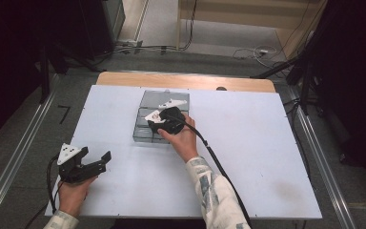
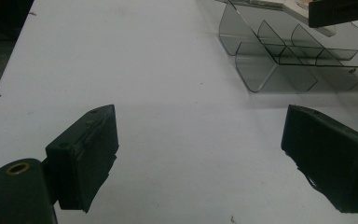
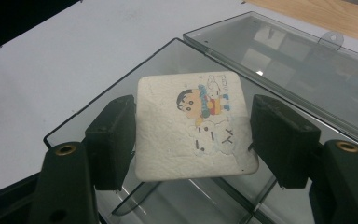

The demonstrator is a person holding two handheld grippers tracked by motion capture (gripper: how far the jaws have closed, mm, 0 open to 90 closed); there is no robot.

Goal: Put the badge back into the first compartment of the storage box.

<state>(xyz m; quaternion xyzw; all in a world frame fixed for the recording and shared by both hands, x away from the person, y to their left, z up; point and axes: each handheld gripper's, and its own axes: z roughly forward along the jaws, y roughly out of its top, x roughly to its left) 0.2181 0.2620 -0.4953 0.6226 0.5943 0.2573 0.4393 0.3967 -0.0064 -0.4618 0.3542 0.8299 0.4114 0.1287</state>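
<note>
White cartoon-printed eraser (image 3: 193, 126) held over a clear compartment box (image 1: 147, 121).

The right hand-held gripper (image 3: 191, 135) clamped the squarish, rough-faced eraser by its sides, above the box's dividers, with the open lid (image 3: 307, 65) lying just beyond. The left hand-held gripper (image 1: 83, 164) rested well apart from the box, jaws wide. The white tabletop (image 1: 248, 143) stood on grey floor with cables (image 1: 252, 52) beyond the box.

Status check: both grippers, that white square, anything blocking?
Right gripper shut on white cartoon tile over open clear divided box. Left gripper open, empty. Nothing blocking.
</note>
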